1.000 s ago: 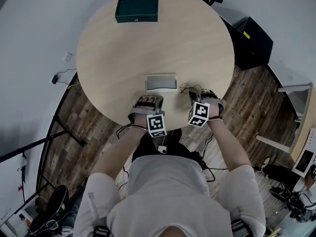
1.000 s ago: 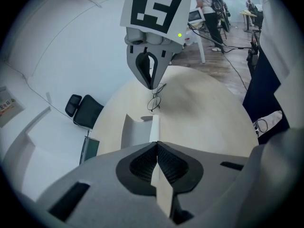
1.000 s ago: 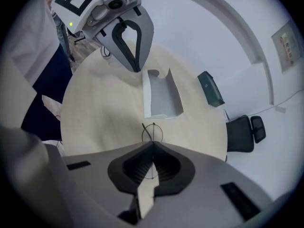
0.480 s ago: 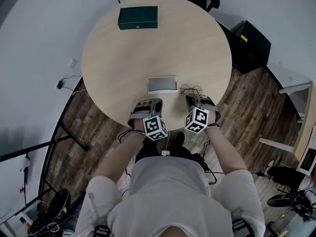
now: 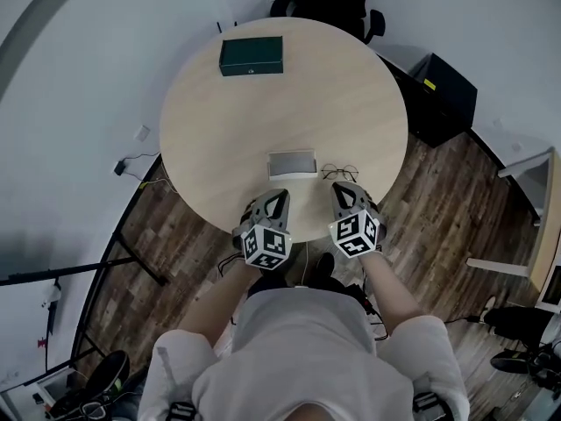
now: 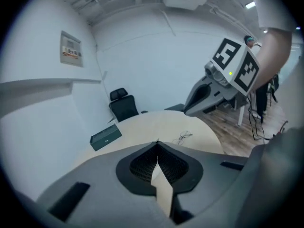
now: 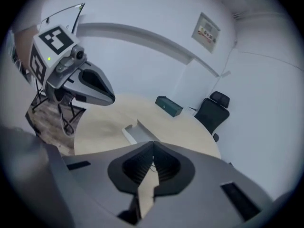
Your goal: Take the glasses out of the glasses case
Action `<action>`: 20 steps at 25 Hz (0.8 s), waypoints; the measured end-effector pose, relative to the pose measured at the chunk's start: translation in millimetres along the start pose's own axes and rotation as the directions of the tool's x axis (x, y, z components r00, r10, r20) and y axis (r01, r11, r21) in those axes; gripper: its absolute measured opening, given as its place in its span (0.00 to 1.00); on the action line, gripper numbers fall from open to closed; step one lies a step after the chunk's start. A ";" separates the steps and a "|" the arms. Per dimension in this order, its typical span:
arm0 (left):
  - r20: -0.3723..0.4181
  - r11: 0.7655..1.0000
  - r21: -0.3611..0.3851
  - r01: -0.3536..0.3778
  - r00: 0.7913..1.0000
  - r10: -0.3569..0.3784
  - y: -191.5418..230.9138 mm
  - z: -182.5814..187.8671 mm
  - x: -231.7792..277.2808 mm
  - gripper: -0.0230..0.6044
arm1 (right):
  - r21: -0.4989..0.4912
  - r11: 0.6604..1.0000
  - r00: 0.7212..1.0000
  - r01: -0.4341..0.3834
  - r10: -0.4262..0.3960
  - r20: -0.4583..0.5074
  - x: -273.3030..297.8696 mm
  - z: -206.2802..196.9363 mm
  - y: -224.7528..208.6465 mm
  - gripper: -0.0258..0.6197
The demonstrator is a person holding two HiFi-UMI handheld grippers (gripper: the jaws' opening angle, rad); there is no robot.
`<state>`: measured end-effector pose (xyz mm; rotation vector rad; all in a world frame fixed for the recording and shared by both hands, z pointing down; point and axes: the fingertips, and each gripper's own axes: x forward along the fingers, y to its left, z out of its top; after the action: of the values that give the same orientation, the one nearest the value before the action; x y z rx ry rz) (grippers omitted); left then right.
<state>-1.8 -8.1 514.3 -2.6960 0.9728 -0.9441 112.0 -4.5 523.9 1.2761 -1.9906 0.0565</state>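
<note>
The grey glasses case (image 5: 291, 164) lies on the round wooden table (image 5: 219, 139) near its front edge, and in the right gripper view the case (image 7: 136, 133) shows a raised flap. Thin wire glasses (image 5: 339, 173) lie on the tabletop just right of the case, touching neither gripper; they also appear as glasses (image 6: 183, 137) in the left gripper view. My left gripper (image 5: 274, 202) and right gripper (image 5: 344, 195) hover over the table's near edge, short of both objects. Both are shut, with nothing between the jaws. The left jaws hide the case in their own view.
A dark green box (image 5: 252, 56) sits at the table's far side. A black office chair (image 5: 282, 5) stands beyond the table and a black cabinet (image 5: 449, 95) to its right. Cables run across the wooden floor (image 5: 438, 200).
Both grippers have lifted off the table and drawn back toward the person, rolling as they rose. The right gripper has left the glasses, which stay lying beside the case.
</note>
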 end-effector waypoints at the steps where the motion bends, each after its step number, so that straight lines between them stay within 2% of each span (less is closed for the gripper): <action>1: 0.027 0.999 -0.040 -0.024 0.999 0.025 6.1 5.5 -8.5 0.05 | 0.050 0.999 1.000 0.011 -0.012 0.025 -7.3 5.4 -0.2 0.06; 3: 0.073 0.989 -0.138 -0.057 0.995 0.068 17.2 13.6 -24.3 0.05 | 0.133 0.991 0.997 0.024 -0.033 0.066 -21.0 15.5 0.8 0.06; 5: 0.108 0.967 -0.244 -0.072 0.989 0.100 25.2 19.7 -39.2 0.05 | 0.201 0.979 0.993 0.025 -0.047 0.104 -34.6 24.3 3.4 0.06; 7: 0.141 0.948 -0.307 -0.079 0.982 0.127 30.0 27.7 -54.5 0.05 | 0.266 0.964 0.988 0.022 -0.062 0.144 -48.6 31.9 7.5 0.06; 11: 0.212 0.919 -0.386 -0.082 0.961 0.175 39.9 44.1 -84.1 0.05 | 0.400 0.916 0.967 0.016 -0.116 0.226 -77.4 46.5 8.6 0.06; 14: 0.266 0.909 -0.409 -0.076 0.943 0.199 46.0 57.9 -103.6 0.05 | 0.466 0.885 0.948 0.009 -0.156 0.277 -99.6 59.9 5.0 0.06; 16: 0.296 0.902 -0.424 -0.078 0.930 0.219 49.6 65.2 -115.5 0.05 | 0.479 0.878 0.935 0.009 -0.176 0.306 -110.3 67.1 5.0 0.06; 20: 0.357 0.873 -0.481 -0.080 0.892 0.278 55.8 76.1 -139.3 0.05 | 0.487 0.873 0.913 0.016 -0.212 0.350 -124.0 73.7 8.4 0.06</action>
<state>-69.5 26.5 364.2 -2.8987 1.4554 -0.0798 90.1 63.7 398.4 1.8427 -2.3249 0.2653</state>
